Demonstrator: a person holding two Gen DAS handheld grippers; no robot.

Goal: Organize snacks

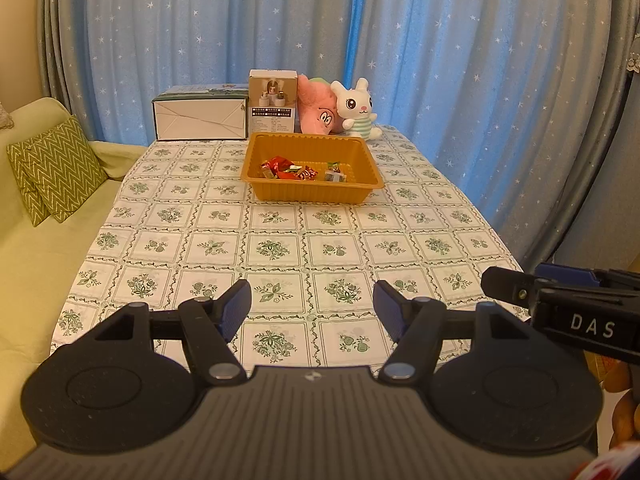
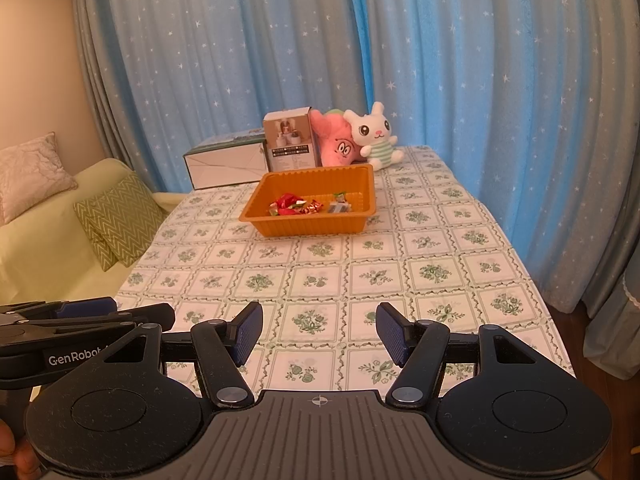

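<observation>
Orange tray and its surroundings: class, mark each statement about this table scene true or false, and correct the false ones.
1. The wrapped snacks lie inside the orange tray. True.
2. The left gripper holds a snack. False: its jaws stand open with nothing between them.
3. A white bunny plush sits behind the tray, beside a pink plush. True.
4. The tray stands on a bare wooden tabletop. False: it stands on a floral tablecloth.
5. The right gripper is shut. False: it is open and empty.
</observation>
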